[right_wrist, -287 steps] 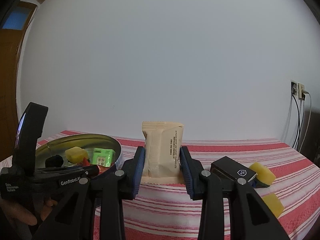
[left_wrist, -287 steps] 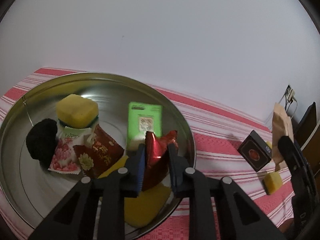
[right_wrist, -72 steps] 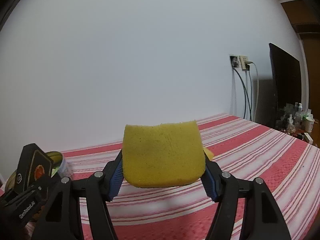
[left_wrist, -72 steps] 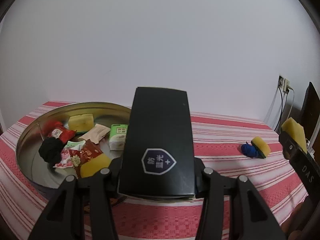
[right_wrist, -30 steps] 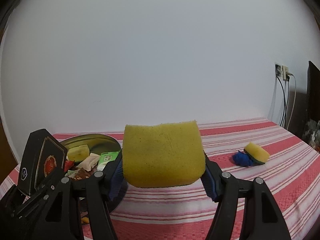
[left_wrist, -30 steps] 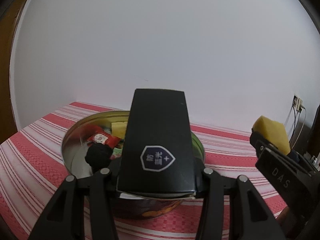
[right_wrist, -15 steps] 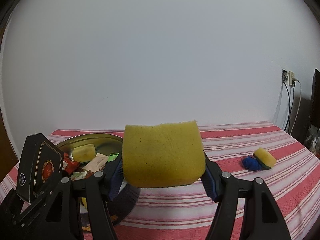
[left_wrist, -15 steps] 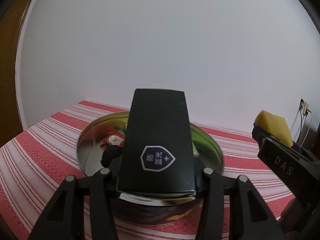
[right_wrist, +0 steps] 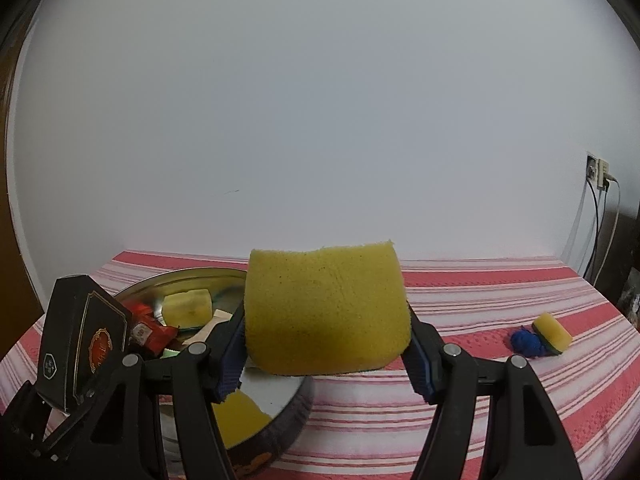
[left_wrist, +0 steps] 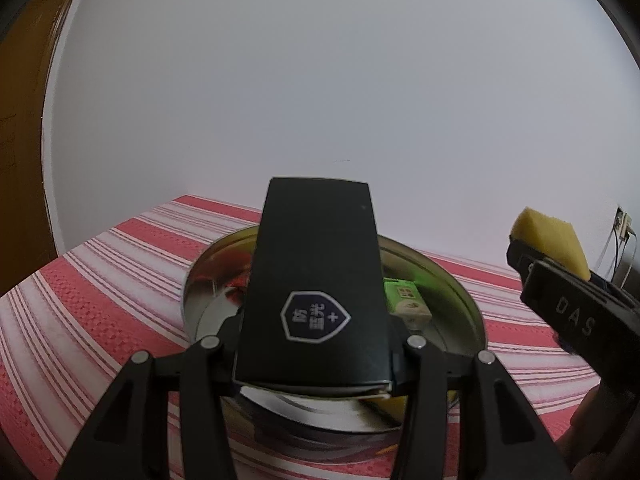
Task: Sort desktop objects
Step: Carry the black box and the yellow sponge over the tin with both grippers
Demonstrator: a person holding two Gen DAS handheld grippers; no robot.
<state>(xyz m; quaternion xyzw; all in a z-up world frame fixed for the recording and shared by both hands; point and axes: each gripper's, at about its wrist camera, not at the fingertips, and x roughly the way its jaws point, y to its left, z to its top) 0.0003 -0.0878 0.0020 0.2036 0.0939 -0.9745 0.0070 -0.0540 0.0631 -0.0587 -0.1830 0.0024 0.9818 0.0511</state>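
My left gripper (left_wrist: pixel 316 354) is shut on a black box (left_wrist: pixel 316 280) with a blue shield logo and holds it over the round metal tin (left_wrist: pixel 460 292). The box also shows in the right wrist view (right_wrist: pixel 82 340). My right gripper (right_wrist: pixel 326 364) is shut on a yellow sponge (right_wrist: pixel 326 312) and holds it above the tin's right rim (right_wrist: pixel 224 272). The sponge shows at the right of the left wrist view (left_wrist: pixel 550 240). The tin holds a green packet (left_wrist: pixel 406 300), a yellow sponge (right_wrist: pixel 188 306), red snack packets (right_wrist: pixel 150 330) and more.
The table has a red and white striped cloth (right_wrist: pixel 480 292). A small yellow sponge (right_wrist: pixel 554 332) and a blue ball of scrubber (right_wrist: pixel 526 342) lie on it at the right. A wall socket with cables (right_wrist: pixel 598 176) is at the far right. A brown door (left_wrist: pixel 20 120) stands left.
Both grippers have swung left and closer to the tin, still holding the box and the sponge. The tin now sits under the box, and the small sponge has slid right.
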